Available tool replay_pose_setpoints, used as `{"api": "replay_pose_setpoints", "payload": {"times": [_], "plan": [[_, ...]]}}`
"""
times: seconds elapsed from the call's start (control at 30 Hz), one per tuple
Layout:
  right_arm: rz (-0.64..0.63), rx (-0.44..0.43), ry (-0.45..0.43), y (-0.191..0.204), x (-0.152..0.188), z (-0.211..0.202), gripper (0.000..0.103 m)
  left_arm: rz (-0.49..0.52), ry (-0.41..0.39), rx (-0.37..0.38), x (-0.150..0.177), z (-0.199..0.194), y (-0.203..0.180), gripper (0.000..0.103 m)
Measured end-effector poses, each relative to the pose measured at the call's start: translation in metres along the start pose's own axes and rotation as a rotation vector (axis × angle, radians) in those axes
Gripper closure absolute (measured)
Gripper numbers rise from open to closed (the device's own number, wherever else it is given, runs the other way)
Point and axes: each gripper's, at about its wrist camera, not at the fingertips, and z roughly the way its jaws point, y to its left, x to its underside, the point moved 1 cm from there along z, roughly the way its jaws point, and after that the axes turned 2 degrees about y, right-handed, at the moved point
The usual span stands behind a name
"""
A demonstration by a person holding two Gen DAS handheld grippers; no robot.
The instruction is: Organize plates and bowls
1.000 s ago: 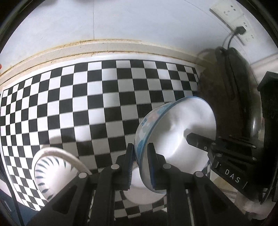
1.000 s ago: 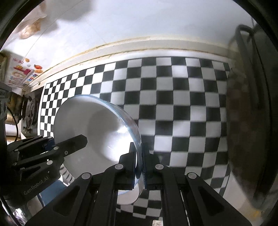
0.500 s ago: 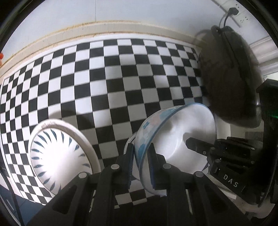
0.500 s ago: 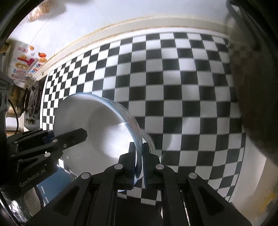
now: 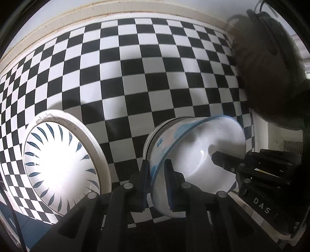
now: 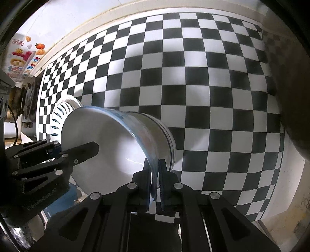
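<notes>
A white bowl with a blue rim point(image 5: 203, 151) point(image 6: 108, 139) hangs tilted just above the checkered cloth point(image 5: 135, 77). My left gripper point(image 5: 157, 168) is shut on its near rim in the left wrist view. On the opposite rim my right gripper point(image 6: 155, 170) is shut too. Each gripper shows in the other's view, the right gripper point(image 5: 222, 160) and the left gripper point(image 6: 87, 149). Under the held bowl sits a second white bowl with dark bands point(image 6: 168, 139) point(image 5: 155, 135); whether they touch I cannot tell. A white dish with blue leaf strokes point(image 5: 58, 164) point(image 6: 60, 114) rests to the left.
A dark round pot point(image 5: 271, 67) point(image 6: 290, 97) stands at the cloth's right edge. A pale wall ledge point(image 5: 96, 9) runs along the back. A colourful printed packet point(image 6: 21, 58) and dark items lie at the far left of the right wrist view.
Both grippers have sunk toward the cloth with the blue-rimmed bowl between them. The leaf-stroke dish has come fully into view, and the banded bowl now shows beneath the held one.
</notes>
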Motion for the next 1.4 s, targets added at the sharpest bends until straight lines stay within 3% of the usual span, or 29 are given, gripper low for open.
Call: {"api": "replay_pose_setpoints", "payload": {"times": [0.53,1.17,1.4], "plan": [[0.020,0.011,0.041,0.006,-0.003,0.016,0.089,-0.013,0.019,-0.008,-0.003,0.015,0.002,0.089],[0.035,0.005,0.033,0.001,-0.004,0.006,0.087,-0.017,0.017,-0.016,-0.002,0.018,0.002,0.089],[0.046,-0.001,0.021,-0.004,-0.002,0.003,0.087,-0.012,-0.002,-0.076,-0.002,0.016,0.000,0.088]]}}
